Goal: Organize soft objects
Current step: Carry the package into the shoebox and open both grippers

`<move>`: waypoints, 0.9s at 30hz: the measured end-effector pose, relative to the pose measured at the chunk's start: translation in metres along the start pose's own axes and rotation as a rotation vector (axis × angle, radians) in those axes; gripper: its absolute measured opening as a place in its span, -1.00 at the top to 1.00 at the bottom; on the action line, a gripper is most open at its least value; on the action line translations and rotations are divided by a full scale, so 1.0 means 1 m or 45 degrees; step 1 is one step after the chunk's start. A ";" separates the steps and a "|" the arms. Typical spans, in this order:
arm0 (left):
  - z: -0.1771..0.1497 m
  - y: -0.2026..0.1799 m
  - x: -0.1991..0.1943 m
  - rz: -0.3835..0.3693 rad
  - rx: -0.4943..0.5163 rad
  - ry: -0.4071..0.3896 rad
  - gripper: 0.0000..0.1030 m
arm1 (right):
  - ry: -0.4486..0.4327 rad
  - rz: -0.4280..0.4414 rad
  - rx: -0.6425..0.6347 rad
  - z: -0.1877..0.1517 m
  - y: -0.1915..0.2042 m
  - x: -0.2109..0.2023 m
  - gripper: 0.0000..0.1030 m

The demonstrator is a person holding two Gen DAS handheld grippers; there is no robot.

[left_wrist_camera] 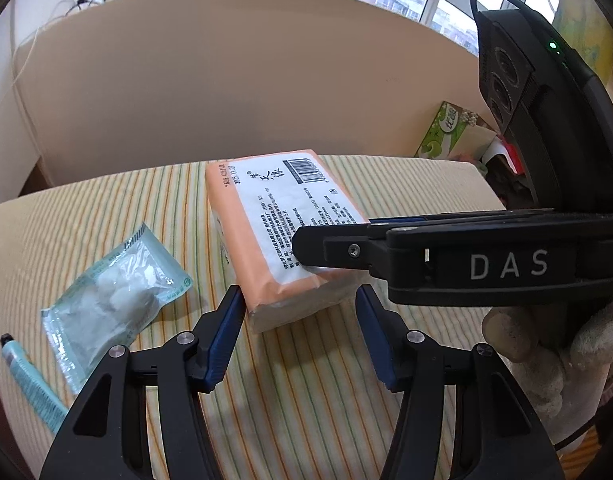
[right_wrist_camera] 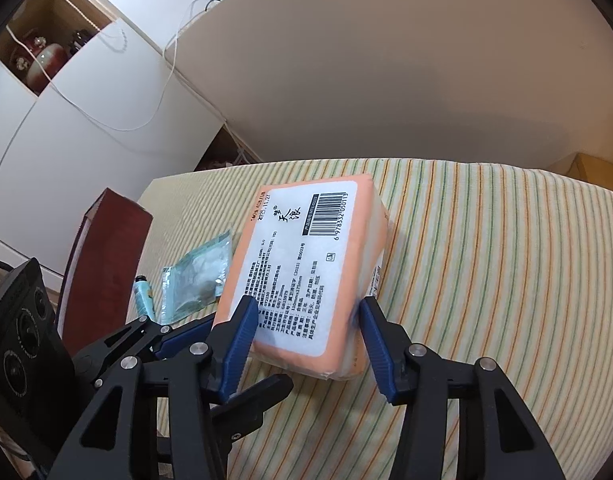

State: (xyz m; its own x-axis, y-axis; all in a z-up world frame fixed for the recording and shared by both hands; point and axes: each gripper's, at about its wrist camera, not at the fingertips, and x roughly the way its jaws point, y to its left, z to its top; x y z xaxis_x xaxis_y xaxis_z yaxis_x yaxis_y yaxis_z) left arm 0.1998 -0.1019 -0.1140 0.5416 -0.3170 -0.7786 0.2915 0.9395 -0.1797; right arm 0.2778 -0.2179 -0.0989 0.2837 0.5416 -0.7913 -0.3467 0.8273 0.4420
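An orange tissue pack [left_wrist_camera: 274,232] with a white label lies on the striped cloth [left_wrist_camera: 306,380]. My left gripper [left_wrist_camera: 298,312] is open, its blue pads on either side of the pack's near end, not touching. My right gripper [right_wrist_camera: 304,320] is open around the pack's [right_wrist_camera: 302,264] near end, its pads close to or just touching the sides; it shows from the side in the left wrist view [left_wrist_camera: 306,248], lying over the pack. A clear bag of cotton balls [left_wrist_camera: 110,296] and a teal tube [left_wrist_camera: 30,384] lie to the left.
A beige panel [left_wrist_camera: 246,92] stands behind the table. A green tissue box [left_wrist_camera: 446,128] sits at the back right. A dark red box [right_wrist_camera: 102,268] stands at the table's left edge. White cabinets [right_wrist_camera: 86,128] and a cable are beyond.
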 end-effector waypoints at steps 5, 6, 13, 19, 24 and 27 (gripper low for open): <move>-0.008 -0.008 -0.022 0.005 0.020 -0.051 -0.08 | -0.040 -0.010 -0.050 -0.011 0.017 -0.023 0.07; -0.010 -0.010 -0.029 0.006 0.023 -0.064 -0.08 | -0.047 -0.012 -0.060 -0.013 0.021 -0.027 0.07; -0.027 -0.003 -0.072 0.035 0.037 -0.141 -0.08 | -0.093 -0.001 -0.144 -0.027 0.064 -0.050 0.07; -0.042 0.016 -0.108 0.091 0.007 -0.196 -0.08 | -0.110 0.024 -0.244 -0.032 0.112 -0.055 0.07; -0.054 0.049 -0.143 0.150 -0.064 -0.245 -0.08 | -0.103 0.077 -0.328 -0.030 0.162 -0.046 0.07; -0.059 0.071 -0.164 0.195 -0.104 -0.270 -0.08 | -0.093 0.109 -0.386 -0.025 0.194 -0.036 0.07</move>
State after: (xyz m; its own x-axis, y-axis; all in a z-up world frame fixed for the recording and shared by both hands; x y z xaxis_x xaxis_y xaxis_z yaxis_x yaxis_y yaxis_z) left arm 0.0850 0.0242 -0.0345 0.7302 -0.1827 -0.6584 0.1340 0.9832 -0.1243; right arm 0.1774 -0.0809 0.0049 0.3018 0.6257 -0.7193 -0.6192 0.7024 0.3511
